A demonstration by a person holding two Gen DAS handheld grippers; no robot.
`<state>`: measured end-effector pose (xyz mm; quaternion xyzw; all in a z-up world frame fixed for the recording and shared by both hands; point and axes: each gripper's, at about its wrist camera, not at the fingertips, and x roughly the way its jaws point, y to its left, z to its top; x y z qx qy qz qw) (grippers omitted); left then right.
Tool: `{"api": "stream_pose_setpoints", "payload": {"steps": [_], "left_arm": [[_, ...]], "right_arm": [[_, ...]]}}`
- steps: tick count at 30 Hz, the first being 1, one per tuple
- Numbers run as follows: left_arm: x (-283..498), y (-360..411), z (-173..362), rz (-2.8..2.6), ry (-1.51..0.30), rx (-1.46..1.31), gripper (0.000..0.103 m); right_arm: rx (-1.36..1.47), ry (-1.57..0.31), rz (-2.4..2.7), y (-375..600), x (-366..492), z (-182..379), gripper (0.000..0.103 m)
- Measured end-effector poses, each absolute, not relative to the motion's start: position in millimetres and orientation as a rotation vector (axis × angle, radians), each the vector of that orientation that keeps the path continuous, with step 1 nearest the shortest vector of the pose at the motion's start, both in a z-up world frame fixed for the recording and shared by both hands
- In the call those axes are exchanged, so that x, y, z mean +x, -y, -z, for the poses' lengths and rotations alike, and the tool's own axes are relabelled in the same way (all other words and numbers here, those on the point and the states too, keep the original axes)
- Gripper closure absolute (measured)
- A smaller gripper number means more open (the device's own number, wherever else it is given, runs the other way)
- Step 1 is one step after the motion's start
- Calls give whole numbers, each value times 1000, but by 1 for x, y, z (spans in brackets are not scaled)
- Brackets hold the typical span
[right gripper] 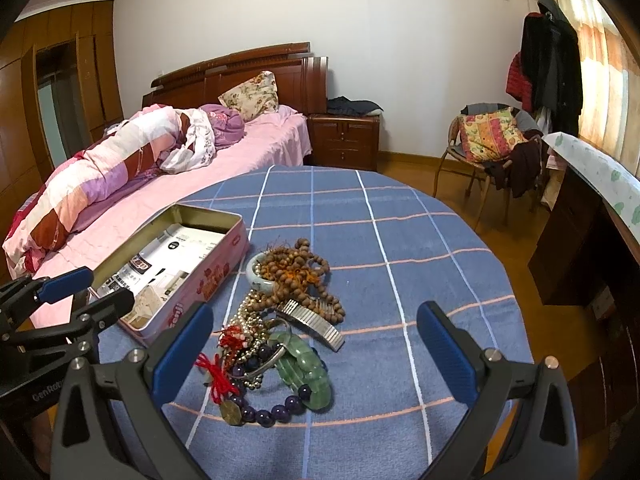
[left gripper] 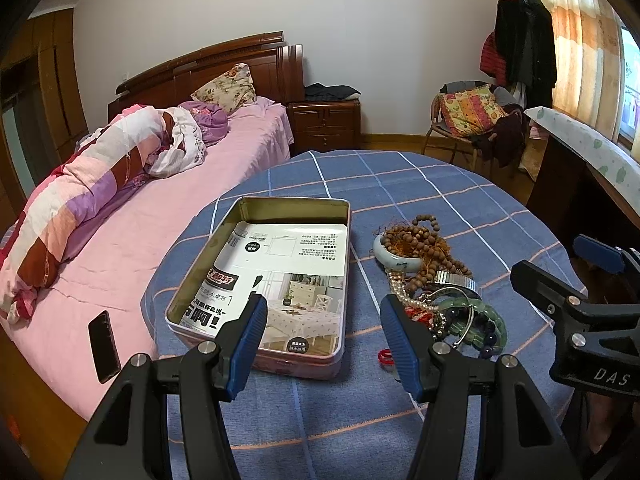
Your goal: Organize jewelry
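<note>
A pile of jewelry [right gripper: 276, 336] lies on the blue checked tablecloth [right gripper: 400, 280]: brown wooden beads [right gripper: 304, 272] over a pale bangle, a metal watch band [right gripper: 316, 322], pearls, a green jade bracelet [right gripper: 308, 376], purple beads and a red cord charm [right gripper: 218, 376]. The pile also shows in the left wrist view [left gripper: 436, 288]. An open pink tin [left gripper: 276, 280] lined with printed paper stands left of the pile. My left gripper [left gripper: 324, 338] is open and empty over the tin's near right corner. My right gripper [right gripper: 316, 352] is open and empty, just short of the pile.
The round table stands against a pink bed [left gripper: 120, 220] with a rolled quilt. A dark phone [left gripper: 104, 346] lies on the bed edge. A chair with cushions [right gripper: 488, 140], a nightstand [right gripper: 344, 140] and a desk [right gripper: 592, 208] stand beyond the table.
</note>
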<state>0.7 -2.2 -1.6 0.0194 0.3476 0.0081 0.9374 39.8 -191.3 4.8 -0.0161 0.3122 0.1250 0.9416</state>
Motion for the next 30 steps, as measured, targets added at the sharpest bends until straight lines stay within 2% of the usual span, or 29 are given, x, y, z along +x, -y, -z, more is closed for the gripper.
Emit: {"api": "stream_pose_setpoints", "payload": {"steps": [30], "left_arm": [[2,2,6,-21,-713,41,44]], "right_arm": [[-36,-652,-258,190,42,2,0]]}}
